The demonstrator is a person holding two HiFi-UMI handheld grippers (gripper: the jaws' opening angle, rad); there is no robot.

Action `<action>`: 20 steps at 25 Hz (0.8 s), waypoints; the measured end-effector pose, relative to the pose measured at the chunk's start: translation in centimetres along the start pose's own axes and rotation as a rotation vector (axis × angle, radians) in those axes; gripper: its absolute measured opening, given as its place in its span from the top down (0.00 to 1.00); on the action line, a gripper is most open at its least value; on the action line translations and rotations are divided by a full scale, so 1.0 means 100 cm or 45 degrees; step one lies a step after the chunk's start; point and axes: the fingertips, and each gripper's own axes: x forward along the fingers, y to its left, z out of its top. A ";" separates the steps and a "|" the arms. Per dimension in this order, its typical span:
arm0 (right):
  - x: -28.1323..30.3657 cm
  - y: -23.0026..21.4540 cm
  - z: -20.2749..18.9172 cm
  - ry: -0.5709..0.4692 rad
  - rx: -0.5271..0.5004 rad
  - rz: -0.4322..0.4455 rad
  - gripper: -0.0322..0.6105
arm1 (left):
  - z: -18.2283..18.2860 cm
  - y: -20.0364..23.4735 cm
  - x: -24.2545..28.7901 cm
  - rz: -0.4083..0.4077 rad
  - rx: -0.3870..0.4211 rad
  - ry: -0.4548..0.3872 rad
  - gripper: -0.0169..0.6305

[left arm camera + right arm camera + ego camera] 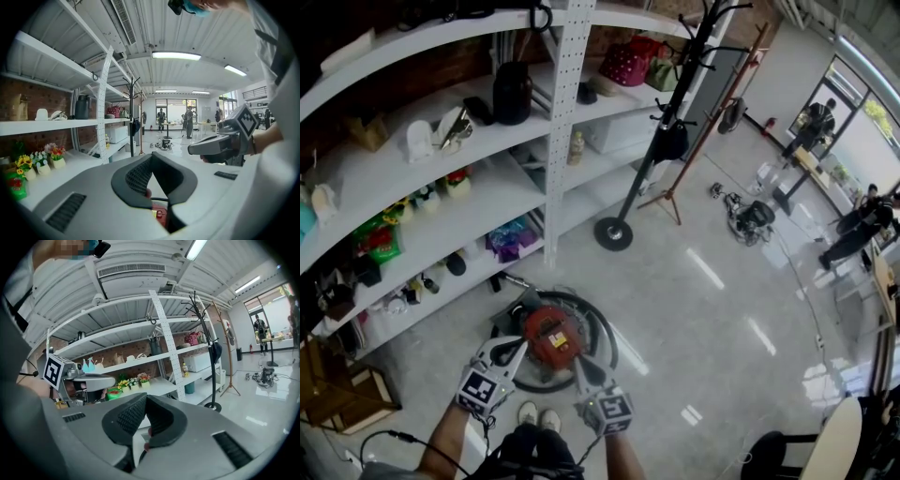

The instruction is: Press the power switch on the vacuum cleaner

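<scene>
The vacuum cleaner (551, 336) is a red canister on the floor right in front of my feet, with a black hose (602, 330) coiled round it. My left gripper (517, 347) reaches its left side and my right gripper (580, 363) its lower right edge, both tips at the red body. In the left gripper view the jaws of the left gripper (154, 157) meet at the tip, and a strip of the red vacuum cleaner (160, 215) with a small button shows below them. The right gripper (146, 399) also looks shut and empty.
White shelving (497, 183) with small goods runs along the left. A coat stand's round base (613, 233) sits on the floor beyond the vacuum. A wooden crate (342, 394) is at lower left, a chair (773, 456) at lower right. People stand far off at the right.
</scene>
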 end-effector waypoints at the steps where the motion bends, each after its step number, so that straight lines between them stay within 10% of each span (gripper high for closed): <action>1: -0.001 0.002 0.002 0.002 -0.006 0.002 0.93 | 0.002 -0.001 -0.002 -0.002 0.000 -0.005 0.96; 20: -0.034 0.028 0.035 -0.036 -0.043 0.006 0.93 | 0.048 -0.027 -0.022 -0.058 0.035 -0.076 0.96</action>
